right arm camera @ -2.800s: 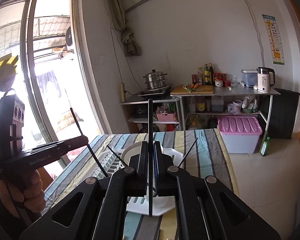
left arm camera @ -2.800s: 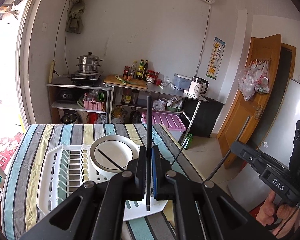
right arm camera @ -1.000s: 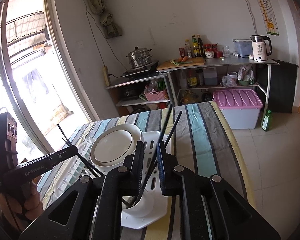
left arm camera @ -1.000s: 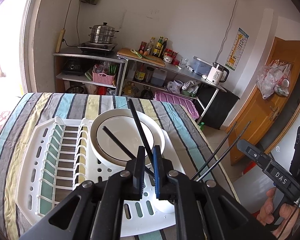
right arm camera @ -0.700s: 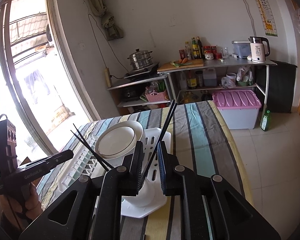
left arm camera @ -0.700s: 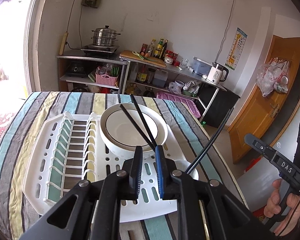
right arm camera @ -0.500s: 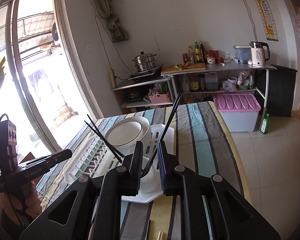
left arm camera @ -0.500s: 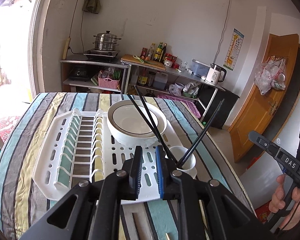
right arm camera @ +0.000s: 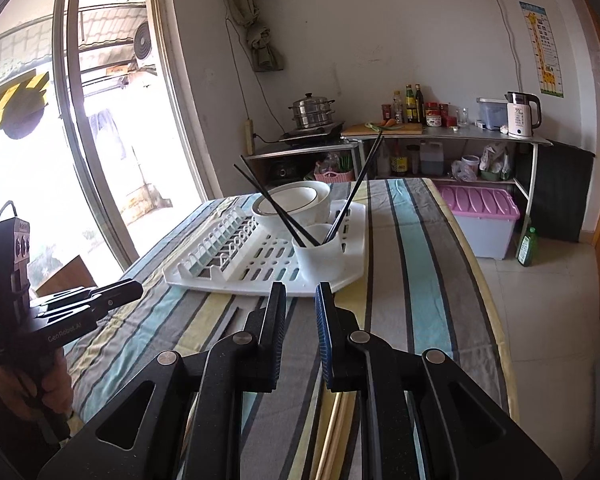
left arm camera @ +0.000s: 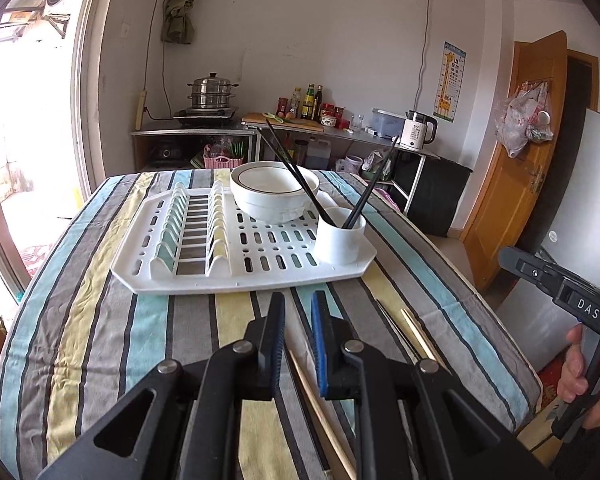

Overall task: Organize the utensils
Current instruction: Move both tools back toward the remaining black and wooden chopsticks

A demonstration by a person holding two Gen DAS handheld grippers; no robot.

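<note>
Two grippers over striped tablecloth (left arm camera: 100, 320), both empty. Left gripper (left arm camera: 297, 308): jaws slightly parted, just been opening, nothing between; a pale chopstick (left arm camera: 320, 412) lies on the cloth below. Right gripper (right arm camera: 301, 300): narrow gap, holding nothing. Black chopsticks (left arm camera: 296, 172) stand in white cup (left arm camera: 340, 240) at the drying rack's (left arm camera: 204, 276) 3 o'clock corner. Bowl (left arm camera: 274, 196) at 12 o'clock of cup.

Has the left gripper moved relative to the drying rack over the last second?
Yes. The left gripper has pulled back off the drying rack toward the near table edge, empty over the striped cloth.
</note>
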